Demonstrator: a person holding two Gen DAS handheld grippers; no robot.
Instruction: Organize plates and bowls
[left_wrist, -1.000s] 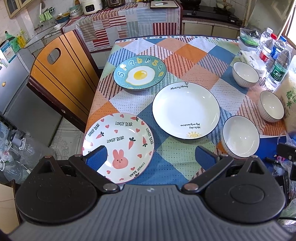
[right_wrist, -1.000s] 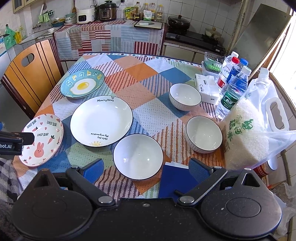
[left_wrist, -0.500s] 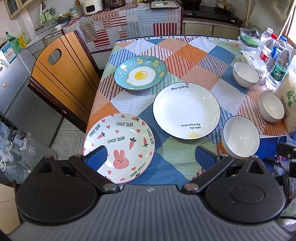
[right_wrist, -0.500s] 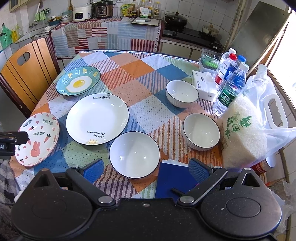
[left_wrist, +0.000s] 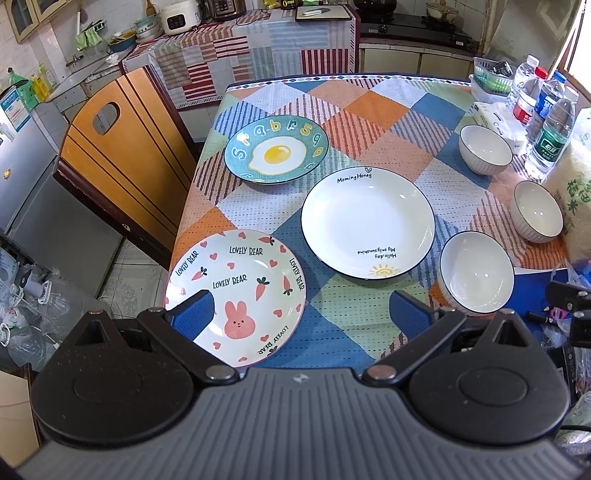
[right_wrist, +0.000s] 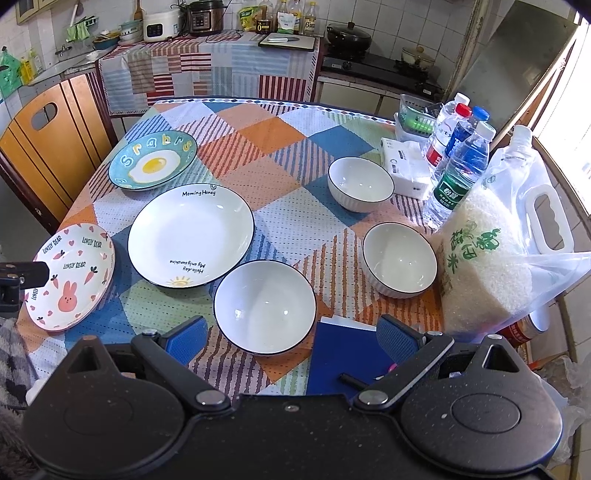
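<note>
Three plates lie on the checked tablecloth: a pink rabbit plate (left_wrist: 236, 291) (right_wrist: 70, 275) near the front left edge, a large white plate (left_wrist: 367, 221) (right_wrist: 190, 234) in the middle, and a blue fried-egg plate (left_wrist: 276, 149) (right_wrist: 152, 164) behind. Three white bowls stand to the right: near (left_wrist: 476, 271) (right_wrist: 264, 304), middle (left_wrist: 537, 210) (right_wrist: 399, 258), far (left_wrist: 484, 147) (right_wrist: 360, 182). My left gripper (left_wrist: 301, 314) is open and empty above the rabbit plate's near edge. My right gripper (right_wrist: 291, 338) is open and empty above the near bowl.
A rice bag (right_wrist: 480, 266), water bottles (right_wrist: 458, 162), a tissue pack (right_wrist: 406, 166) and a green basket (right_wrist: 417, 114) crowd the table's right side. A blue book (right_wrist: 343, 354) lies at the front edge. A wooden chair (left_wrist: 114, 147) stands at the left.
The right wrist view has shifted a little, so the dishes sit slightly lower and further left in it. The left gripper has barely moved. Both stay open.
</note>
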